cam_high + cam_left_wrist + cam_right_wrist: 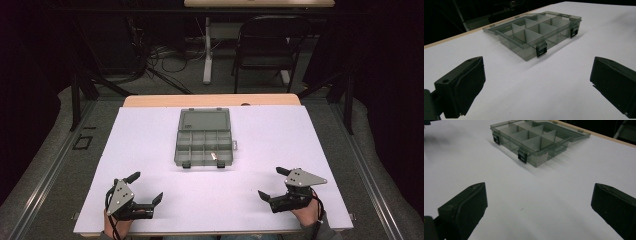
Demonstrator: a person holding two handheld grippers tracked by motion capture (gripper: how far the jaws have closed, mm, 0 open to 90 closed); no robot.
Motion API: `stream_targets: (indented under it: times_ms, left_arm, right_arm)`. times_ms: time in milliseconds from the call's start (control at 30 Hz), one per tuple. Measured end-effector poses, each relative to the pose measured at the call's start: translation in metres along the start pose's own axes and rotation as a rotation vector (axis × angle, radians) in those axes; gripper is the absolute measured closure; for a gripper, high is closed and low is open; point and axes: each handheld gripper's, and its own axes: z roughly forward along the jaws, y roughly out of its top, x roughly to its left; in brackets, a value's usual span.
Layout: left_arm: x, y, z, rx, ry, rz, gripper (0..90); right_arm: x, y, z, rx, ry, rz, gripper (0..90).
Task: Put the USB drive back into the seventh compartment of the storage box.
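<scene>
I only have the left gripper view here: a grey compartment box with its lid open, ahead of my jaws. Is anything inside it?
Observer: Yes. The high view shows one small object in a front-row compartment of the box, near the right latch; it is too small to identify.
Operator: Where is the other gripper?
Observer: The right gripper sits near the table's front edge at the right, jaws wide apart, holding nothing.
Operator: And mine, relative to the box?
Observer: The left gripper is at the front left, also open, well short of the box.
</scene>
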Motion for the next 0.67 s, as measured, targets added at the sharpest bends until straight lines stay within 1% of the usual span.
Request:
stream_targets:
  times_ms: [100,233,333,367,500,667]
  left_arm:
    - [0.000,0.000,0.000,0.001,-0.001,-0.005,0.1]
    - [0.000,0.000,0.000,0.001,-0.001,-0.005,0.1]
    - [0.000,-0.001,0.000,0.003,-0.002,-0.007,0.1]
    - [0.000,-0.001,0.000,0.004,-0.004,-0.006,0.1]
    - [0.000,-0.001,0.001,0.004,-0.007,-0.012,0.1]
    - [-0.001,-0.001,0.002,0.005,-0.012,-0.015,0.1]
  right_arm:
    - [-0.002,-0.006,-0.003,0.014,-0.008,0.011,0.0]
    - [-0.001,-0.014,-0.007,0.013,-0.027,0.009,0.0]
    - [-0.001,-0.018,-0.010,0.012,-0.033,0.021,0.0]
    - [-0.002,-0.019,-0.011,0.010,-0.037,0.016,0.0]
    - [-0.003,-0.022,-0.015,0.003,-0.049,0.026,0.0]
    - [-0.003,-0.024,-0.018,-0.005,-0.050,0.027,0.0]
